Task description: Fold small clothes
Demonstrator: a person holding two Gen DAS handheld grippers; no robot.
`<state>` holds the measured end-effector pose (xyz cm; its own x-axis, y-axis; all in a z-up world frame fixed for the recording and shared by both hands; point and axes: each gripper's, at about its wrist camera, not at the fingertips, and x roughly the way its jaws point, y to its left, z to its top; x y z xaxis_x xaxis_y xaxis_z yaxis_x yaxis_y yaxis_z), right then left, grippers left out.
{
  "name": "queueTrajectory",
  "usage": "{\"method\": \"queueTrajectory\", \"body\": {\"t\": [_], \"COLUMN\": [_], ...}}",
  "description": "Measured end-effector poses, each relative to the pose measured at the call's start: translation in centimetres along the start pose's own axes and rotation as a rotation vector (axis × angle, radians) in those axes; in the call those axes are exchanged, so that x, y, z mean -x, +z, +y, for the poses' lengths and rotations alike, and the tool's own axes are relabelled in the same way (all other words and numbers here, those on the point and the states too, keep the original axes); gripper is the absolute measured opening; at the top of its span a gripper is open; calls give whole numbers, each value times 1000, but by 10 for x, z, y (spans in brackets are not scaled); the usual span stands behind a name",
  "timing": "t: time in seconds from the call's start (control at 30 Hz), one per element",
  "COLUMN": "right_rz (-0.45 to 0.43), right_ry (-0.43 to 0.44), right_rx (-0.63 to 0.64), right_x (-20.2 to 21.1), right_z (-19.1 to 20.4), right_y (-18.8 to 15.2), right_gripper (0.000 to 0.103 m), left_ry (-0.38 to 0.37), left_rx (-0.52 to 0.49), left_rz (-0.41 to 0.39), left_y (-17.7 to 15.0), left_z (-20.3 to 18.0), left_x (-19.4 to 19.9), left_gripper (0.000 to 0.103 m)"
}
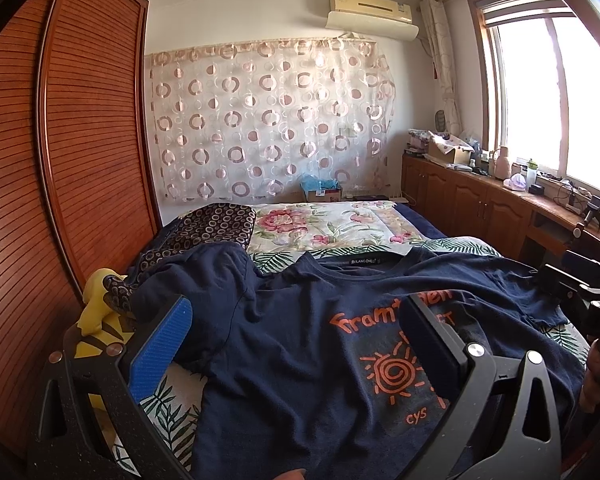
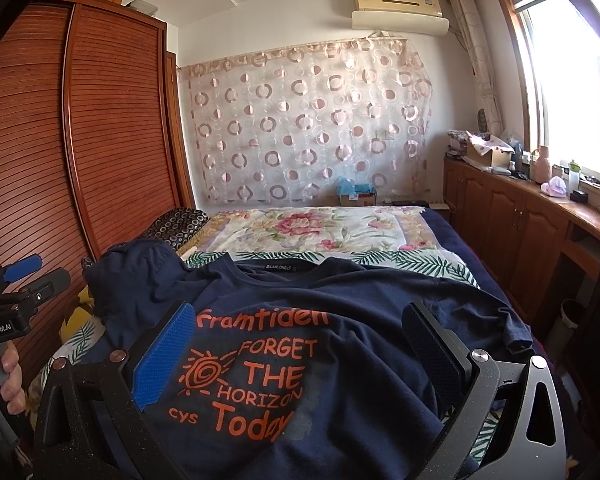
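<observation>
Both tools, left (image 1: pixel 296 344) and right (image 2: pixel 300 344), are hovering with fingers apart over the navy cotton T-shirt (image 2: pixel 340 300) lying print-up on the bed (image 2: pixel 380 236), collar far; its crumpled left sleeve is lying nearer the left tool.

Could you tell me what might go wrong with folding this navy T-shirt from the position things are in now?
1. The navy T-shirt lies rumpled, its left sleeve bunched up toward the patterned dark cloth; a fold from here may trap wrinkles.
2. The left gripper and right gripper are both open above the chest print, not at an edge, so closing may pinch a mid-body ridge.
3. The yellow item beside the sleeve could get caught.
</observation>
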<state>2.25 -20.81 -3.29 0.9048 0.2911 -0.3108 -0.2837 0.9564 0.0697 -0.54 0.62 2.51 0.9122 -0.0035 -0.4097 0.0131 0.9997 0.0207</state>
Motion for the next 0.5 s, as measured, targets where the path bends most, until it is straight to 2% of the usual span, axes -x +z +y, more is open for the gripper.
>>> {"method": "queueTrajectory", "body": {"t": [0.2,0.5], "right_rz": [22,103], "right_ry": [27,77], "right_rx": [25,42], "right_x": [-14,-49], "right_z": [3,3], "right_y": [-2,-5], "right_gripper": [103,103], "left_ry": [26,54], "left_rx": [-7,25], "left_rz": [36,122], "left_y": [-4,-22], "left_z": [21,77], "left_x": [-14,-43], "left_gripper": [103,103]}}
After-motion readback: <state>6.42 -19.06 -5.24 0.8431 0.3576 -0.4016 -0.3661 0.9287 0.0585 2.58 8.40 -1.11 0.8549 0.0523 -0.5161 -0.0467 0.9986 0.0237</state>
